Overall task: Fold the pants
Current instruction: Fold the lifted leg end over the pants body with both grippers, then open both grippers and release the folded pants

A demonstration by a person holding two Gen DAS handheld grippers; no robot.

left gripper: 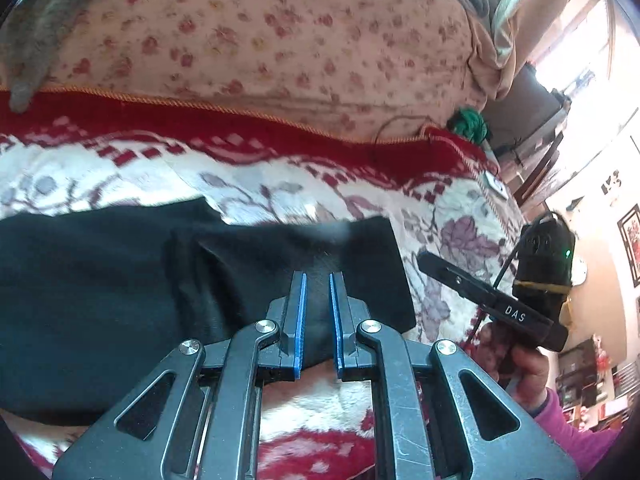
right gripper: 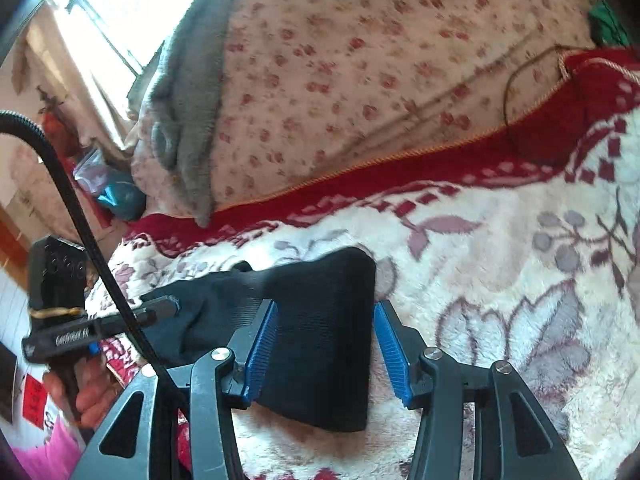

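Black pants (left gripper: 120,288) lie folded on a cream, red and mauve flowered blanket (left gripper: 280,184). In the left wrist view my left gripper (left gripper: 318,280) hovers over the right end of the pants, its blue pads a narrow gap apart with no cloth clamped between them. The right gripper's body (left gripper: 500,304) shows at the right, held by a hand. In the right wrist view my right gripper (right gripper: 326,308) is wide open, its pads either side of the folded end of the pants (right gripper: 320,340). The left gripper (right gripper: 100,324) shows at the left.
A large cushion with small red flowers (left gripper: 260,40) rises behind the blanket, a grey cloth (left gripper: 48,20) draped over it. A green bundle (left gripper: 470,122) and a thin cord (left gripper: 400,128) lie near the blanket's far edge. A black cable (right gripper: 80,220) crosses the right wrist view.
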